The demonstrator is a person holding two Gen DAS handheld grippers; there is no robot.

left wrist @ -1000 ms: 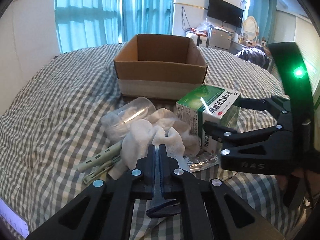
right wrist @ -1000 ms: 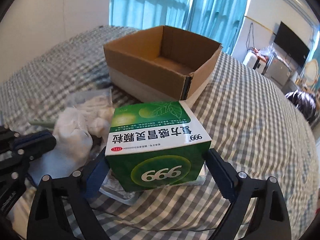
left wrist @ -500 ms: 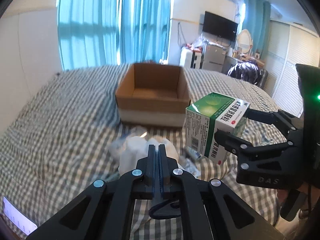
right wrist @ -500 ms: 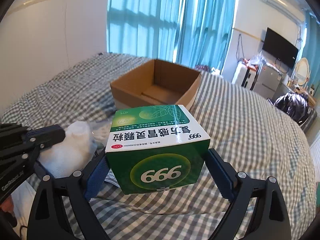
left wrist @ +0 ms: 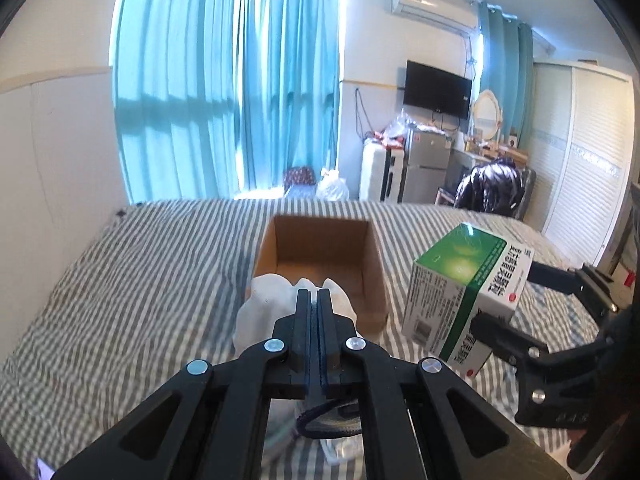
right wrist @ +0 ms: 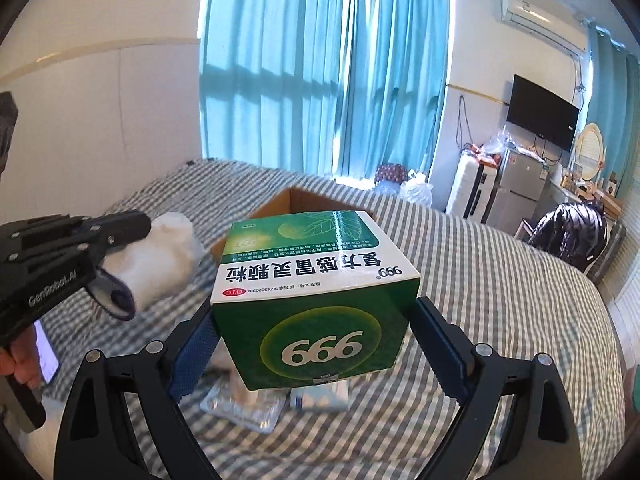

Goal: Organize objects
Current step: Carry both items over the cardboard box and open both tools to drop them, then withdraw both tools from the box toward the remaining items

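The right gripper (right wrist: 316, 344) holds a green and white medicine box (right wrist: 316, 292) between its two fingers, one finger on each side of the box. The box is lifted above the bed (right wrist: 500, 300), with the side marked "999" toward the camera.

The left gripper (left wrist: 318, 320) is closed narrow on a white sock (left wrist: 260, 312); its fingers pinch the cloth and the sock hangs in the air. In the right wrist view the sock (right wrist: 160, 256) has a dark cuff at its lower end.

An open carton (left wrist: 320, 256) stands on the middle of the bed, far behind both grippers, with the flat bottom visible inside. Under the lifted box, on the checked cover near the front edge of the bed, lies a clear plastic pack (right wrist: 244, 404) and beside it something white and blurred.
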